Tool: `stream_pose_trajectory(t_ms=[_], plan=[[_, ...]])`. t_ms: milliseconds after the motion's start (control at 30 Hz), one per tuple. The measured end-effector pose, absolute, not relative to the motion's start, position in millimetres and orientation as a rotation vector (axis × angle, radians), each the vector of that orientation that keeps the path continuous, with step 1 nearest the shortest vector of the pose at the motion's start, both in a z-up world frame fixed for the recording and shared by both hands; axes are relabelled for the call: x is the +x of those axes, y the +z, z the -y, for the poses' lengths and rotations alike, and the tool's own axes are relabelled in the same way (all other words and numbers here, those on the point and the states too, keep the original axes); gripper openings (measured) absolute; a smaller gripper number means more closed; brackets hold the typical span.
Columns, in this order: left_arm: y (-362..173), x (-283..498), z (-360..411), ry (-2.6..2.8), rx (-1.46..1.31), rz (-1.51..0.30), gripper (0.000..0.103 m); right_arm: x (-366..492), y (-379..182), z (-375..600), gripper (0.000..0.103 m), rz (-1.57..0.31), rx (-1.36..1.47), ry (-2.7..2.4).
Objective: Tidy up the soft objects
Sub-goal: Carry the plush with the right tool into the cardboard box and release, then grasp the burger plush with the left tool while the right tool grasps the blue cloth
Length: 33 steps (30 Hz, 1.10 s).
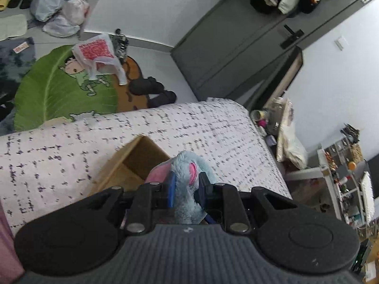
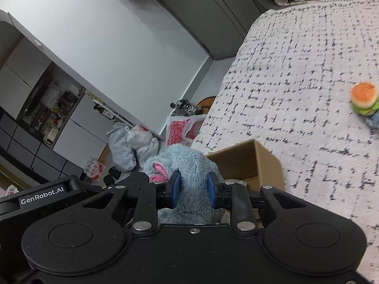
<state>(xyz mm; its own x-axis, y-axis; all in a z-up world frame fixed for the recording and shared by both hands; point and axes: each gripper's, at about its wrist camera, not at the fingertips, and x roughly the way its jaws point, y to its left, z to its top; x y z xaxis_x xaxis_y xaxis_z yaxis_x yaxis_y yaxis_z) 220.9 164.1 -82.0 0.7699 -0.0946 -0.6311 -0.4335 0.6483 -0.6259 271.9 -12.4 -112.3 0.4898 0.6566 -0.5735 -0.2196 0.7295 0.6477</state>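
Our left gripper [image 1: 186, 190] squeezes a blue plush [image 1: 189, 184] between its two blue pads [image 1: 171, 190]. The fluffy toy fills the gap between the jaws and pokes out past the tips. It has pink bits on it.

Our right gripper [image 2: 193, 190] squeezes the same fuzzy blue toy. Its jaws are closed on the plush too, with the fur bulging out above the pads [image 2: 174, 189]. A pink part sits just left of the left jaw.

So we hold the plush with both grippers, up in the air.

Just past the left jaws, a little to the left and below, we see an open brown box [image 1: 132, 163]. It sits on a bed [image 1: 71, 146] with a white cover full of little dark marks. In the right view the box [image 2: 251, 163] is just to the right of the jaws, close behind the plush.

Far off to the right of the right jaws, a small burger toy [image 2: 363, 98] lies on the bed [image 2: 296, 82].

Beyond the bed, up and left of the left jaws, a green rug [image 1: 59, 90] lies on the floor. A bag [image 1: 97, 54] with red print sits on it.
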Motion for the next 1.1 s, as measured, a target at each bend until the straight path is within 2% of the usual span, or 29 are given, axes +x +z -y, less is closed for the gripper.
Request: stream_pose_trajectory(t_ms=[67,167,300,400,467,633,767,1100], plan=[[-86.2,222.3,-168.0,0.238,-0.868,-0.699,0.021,274.3,-117.0,10.9,0.031,-0.945,0.554,0.557],[-86.4,224.2,-167.5,0.269,-0.833,-0.707,0.024,272.2,-118.6,17.4,0.05,-0.95,0.555,0.553],[-86.1,225.1,-166.1,0.27,-0.833,-0.711,0.025,266.4,-112.8,34.4,0.062,-0.94,0.525,0.53],[-86.4,225.6,-163.8,0.271,-0.836,-0.721,0.034,262.4,-106.2,49.9,0.071,-0.93,0.488,0.492],[-86.9,225.7,-159.9,0.281,-0.832,-0.731,0.044,260.2,-102.3,61.3,0.073,-0.924,0.474,0.478],[-86.8,225.4,-149.1,0.307,-0.845,-0.739,0.058,255.4,-95.6,85.4,0.088,-0.892,0.439,0.434],[-85.6,222.4,-136.4,0.326,-0.826,-0.713,0.074,251.2,-91.5,106.7,0.089,-0.886,0.413,0.407],[-80.3,226.3,-106.1,0.272,-0.77,-0.71,0.082,246.3,-75.8,153.6,0.096,-0.868,0.371,0.363]])
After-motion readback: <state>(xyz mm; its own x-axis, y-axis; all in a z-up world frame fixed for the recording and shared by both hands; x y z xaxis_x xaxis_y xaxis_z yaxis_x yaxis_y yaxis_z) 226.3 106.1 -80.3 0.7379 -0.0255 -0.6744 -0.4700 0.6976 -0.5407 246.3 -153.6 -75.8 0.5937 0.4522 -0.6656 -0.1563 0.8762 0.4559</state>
